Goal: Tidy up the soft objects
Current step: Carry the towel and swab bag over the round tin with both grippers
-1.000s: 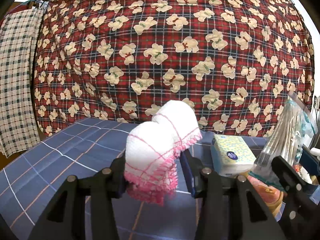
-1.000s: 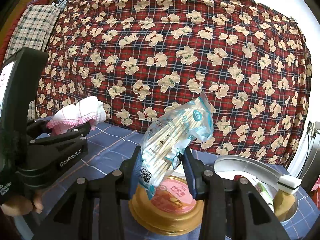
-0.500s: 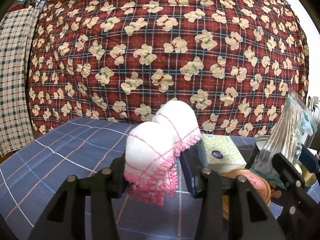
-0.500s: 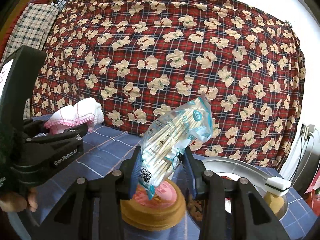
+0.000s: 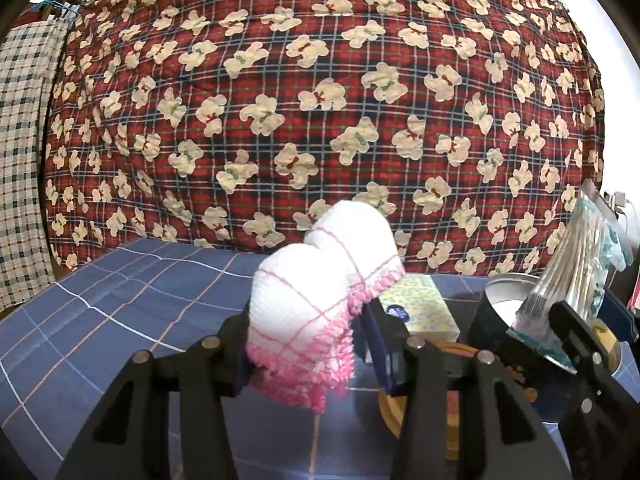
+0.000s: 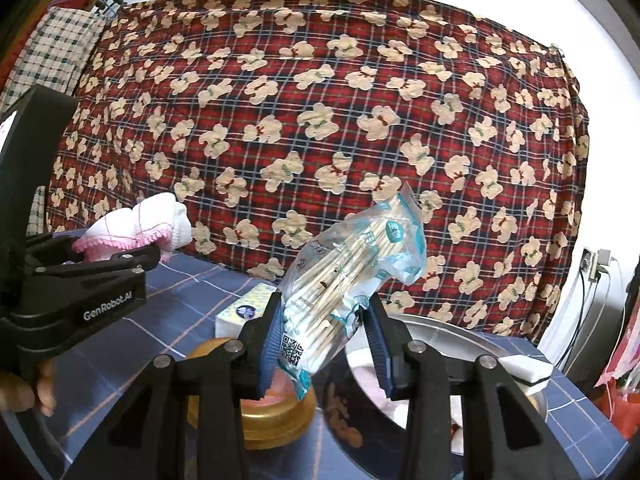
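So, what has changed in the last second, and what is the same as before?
Both tools swung to the right across the table: in the left view the tissue pack slid toward centre, and the round tin came into sight. Nothing was taken or released. The left tool stays shut on the towel, and the right tool on the cotton swab bag.

Bare tablecloth (image 5: 120,304) leftward; tissue pack (image 5: 420,308), tin (image 5: 496,312) rightward.
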Demonstrator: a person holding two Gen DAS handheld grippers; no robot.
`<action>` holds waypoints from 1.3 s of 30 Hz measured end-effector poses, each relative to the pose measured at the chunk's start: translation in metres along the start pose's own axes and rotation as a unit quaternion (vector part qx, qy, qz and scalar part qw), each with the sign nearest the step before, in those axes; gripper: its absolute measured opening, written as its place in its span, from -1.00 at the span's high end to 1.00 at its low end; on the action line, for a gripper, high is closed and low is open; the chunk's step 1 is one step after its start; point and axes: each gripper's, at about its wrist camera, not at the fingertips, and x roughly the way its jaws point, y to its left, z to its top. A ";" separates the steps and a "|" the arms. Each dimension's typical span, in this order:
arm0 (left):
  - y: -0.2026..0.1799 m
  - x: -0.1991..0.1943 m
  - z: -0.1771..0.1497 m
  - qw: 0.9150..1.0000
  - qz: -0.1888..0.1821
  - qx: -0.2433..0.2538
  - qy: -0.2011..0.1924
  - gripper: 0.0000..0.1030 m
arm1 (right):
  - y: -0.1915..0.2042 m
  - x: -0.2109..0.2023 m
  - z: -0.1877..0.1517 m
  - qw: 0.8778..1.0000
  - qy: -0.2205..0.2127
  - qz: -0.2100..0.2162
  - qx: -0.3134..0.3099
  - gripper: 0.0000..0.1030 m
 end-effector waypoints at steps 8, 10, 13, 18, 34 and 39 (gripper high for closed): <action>-0.021 -0.004 0.000 1.000 -0.018 0.007 -0.002 0.08 | -0.022 -0.004 -0.003 1.000 -0.006 -0.018 0.009 0.17; -0.027 -0.004 0.000 1.000 -0.023 0.010 -0.002 0.08 | -0.027 -0.004 -0.004 1.000 -0.006 -0.022 0.012 0.17; -0.038 -0.003 0.001 0.999 -0.033 0.016 0.001 0.08 | -0.035 -0.004 -0.005 0.999 -0.006 -0.029 0.014 0.17; -0.057 -0.002 0.001 0.999 -0.049 0.023 0.003 0.08 | -0.048 -0.005 -0.008 0.999 -0.008 -0.044 0.012 0.17; -0.109 0.004 0.003 0.995 -0.090 0.043 0.007 0.08 | -0.101 0.002 -0.019 0.995 0.002 -0.099 0.026 0.17; -0.126 0.007 0.003 0.993 -0.103 0.048 0.010 0.08 | -0.117 0.003 -0.021 0.993 0.005 -0.112 0.035 0.17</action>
